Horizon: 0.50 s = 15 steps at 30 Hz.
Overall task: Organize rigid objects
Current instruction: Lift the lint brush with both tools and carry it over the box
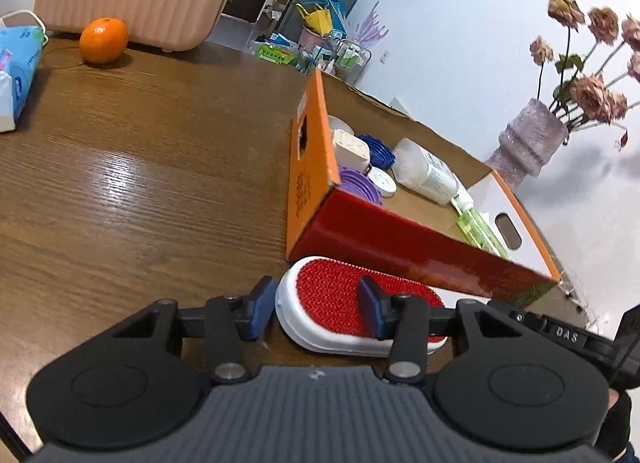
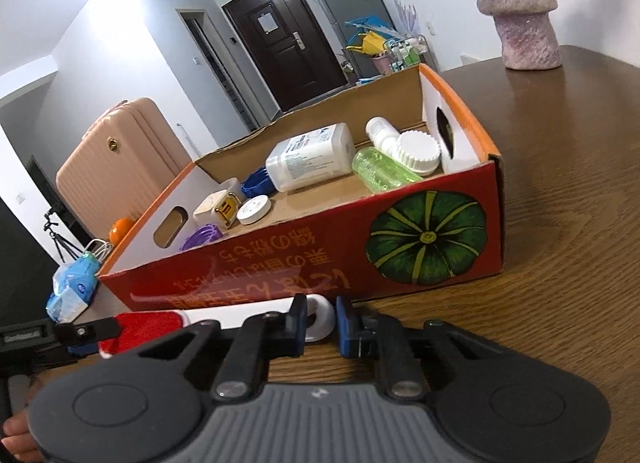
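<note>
Left gripper [image 1: 316, 309] half-open around lint brush [image 1: 344, 303] head, right gripper [image 2: 322, 323] nearly closed on its ring handle [image 2: 320, 319], brush lying flat along red box [image 2: 304, 263] front.

Left gripper [image 1: 314, 309]: black housing with two round side discs, grey ribbed centre plate, silver pivot screws, black linkage arms, blue-padded fingers [image 1: 370, 305]. Right gripper [image 2: 322, 327]: same build, same colours. Dark glove at the left-wrist view's lower right edge.
</note>
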Tool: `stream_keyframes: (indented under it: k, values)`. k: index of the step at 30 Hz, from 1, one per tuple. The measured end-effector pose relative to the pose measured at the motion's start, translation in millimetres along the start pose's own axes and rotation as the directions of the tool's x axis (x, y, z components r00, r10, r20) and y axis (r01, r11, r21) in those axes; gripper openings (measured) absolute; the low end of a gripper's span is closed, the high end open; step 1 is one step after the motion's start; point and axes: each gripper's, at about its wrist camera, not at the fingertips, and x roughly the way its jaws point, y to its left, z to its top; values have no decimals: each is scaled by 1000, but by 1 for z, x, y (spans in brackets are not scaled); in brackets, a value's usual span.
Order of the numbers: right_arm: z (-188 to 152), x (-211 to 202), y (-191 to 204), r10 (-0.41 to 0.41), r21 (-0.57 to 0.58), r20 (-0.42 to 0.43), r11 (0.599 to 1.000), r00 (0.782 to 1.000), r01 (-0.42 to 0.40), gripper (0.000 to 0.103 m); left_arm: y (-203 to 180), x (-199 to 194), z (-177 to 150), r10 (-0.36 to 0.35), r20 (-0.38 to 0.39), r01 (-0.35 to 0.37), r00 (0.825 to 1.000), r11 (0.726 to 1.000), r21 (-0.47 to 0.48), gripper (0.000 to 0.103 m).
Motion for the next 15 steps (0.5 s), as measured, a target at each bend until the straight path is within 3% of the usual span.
stream_keyframes:
  k: [6,15]
  values:
    - [-16,-59,6,-11,19,61,1000,998,10,13,-33,-57,-32,-6,97,4,995,1000,17,46]
    - [-30,-157,18,-33,-25,185,999,982,38,13,-77,-112,-52,-85,147,74,985,994,78,45]
